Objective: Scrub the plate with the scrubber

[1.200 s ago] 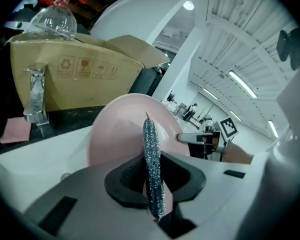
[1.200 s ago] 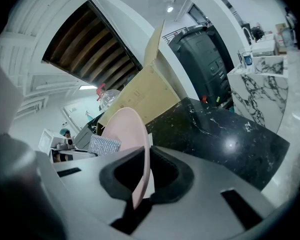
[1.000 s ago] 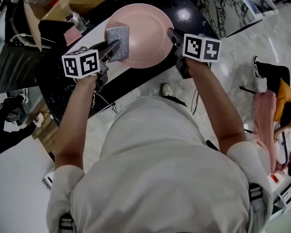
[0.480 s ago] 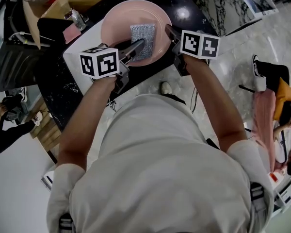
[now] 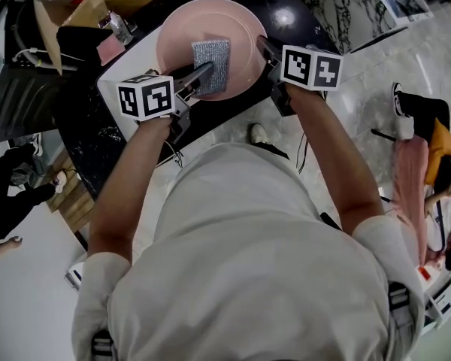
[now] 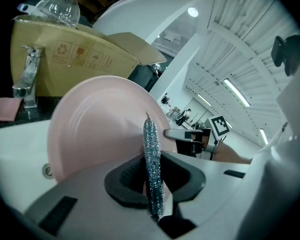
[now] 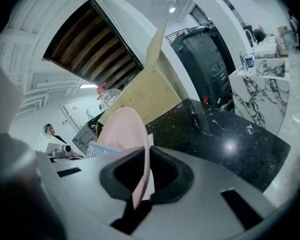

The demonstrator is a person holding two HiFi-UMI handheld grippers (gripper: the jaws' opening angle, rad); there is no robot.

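A pink plate (image 5: 240,43) is held up over the white sink (image 5: 128,77), its face towards me. My right gripper (image 5: 263,47) is shut on the plate's right rim; the rim (image 7: 140,159) runs between its jaws. My left gripper (image 5: 203,72) is shut on a silver mesh scrubber (image 5: 212,65), which lies flat against the plate's middle. In the left gripper view the scrubber (image 6: 152,169) stands edge-on between the jaws, with the plate (image 6: 100,119) behind it.
A black stone counter (image 5: 286,13) surrounds the sink. A chrome tap (image 6: 27,76) and a pink cloth (image 6: 4,109) sit at the sink's back left, before a cardboard box (image 6: 85,59). A marble-faced block (image 5: 353,10) stands to the right. A person sits on the floor (image 5: 425,156).
The left gripper swept the scrubber across the plate from left to right, then back slightly left and up. The right gripper kept the plate nearly still.
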